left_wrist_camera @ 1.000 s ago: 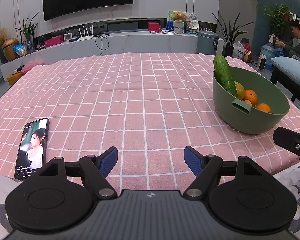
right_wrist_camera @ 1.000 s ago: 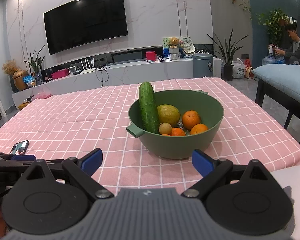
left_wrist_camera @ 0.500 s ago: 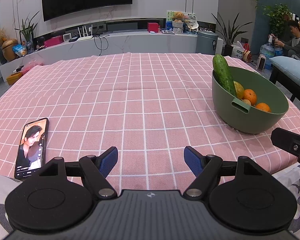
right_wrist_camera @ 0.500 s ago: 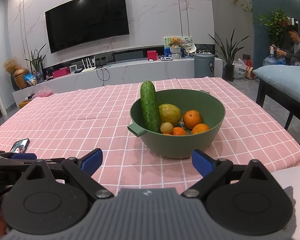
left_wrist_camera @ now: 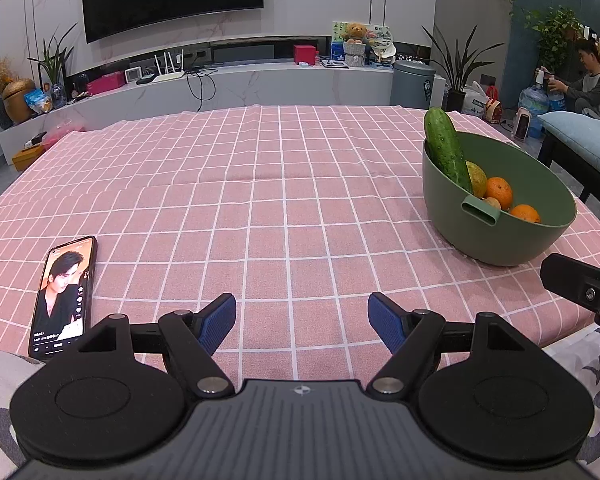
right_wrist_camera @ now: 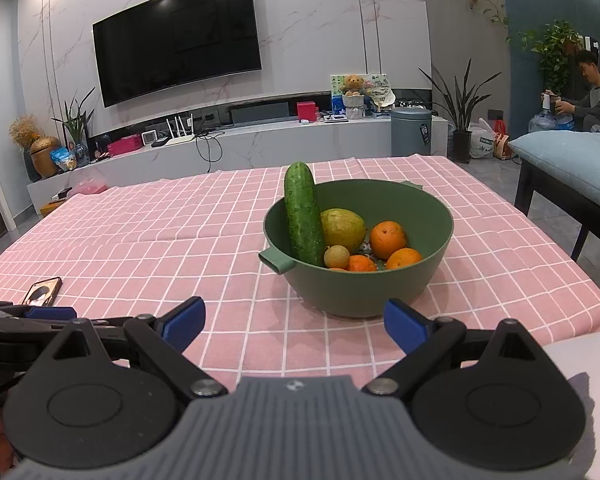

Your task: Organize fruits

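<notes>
Little has moved: from the left wrist, the left gripper [left_wrist_camera: 302, 320] still hovers wide open and empty over the tablecloth [left_wrist_camera: 260, 200], phone [left_wrist_camera: 62, 298] beside it. From the right wrist, the right gripper [right_wrist_camera: 294, 322], spread and empty, has edged nearer the bowl [right_wrist_camera: 364, 292], likely to pick; cucumber [right_wrist_camera: 303, 220] leans on its rim, oranges [right_wrist_camera: 387, 239] inside.

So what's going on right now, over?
Both grippers, left and right, open, empty. Fruit sits in green bowl. Phone lies far left, nothing blocking.

Cucumber [right_wrist_camera: 303, 216] hides part of bowl [right_wrist_camera: 436, 264] interior.
</notes>
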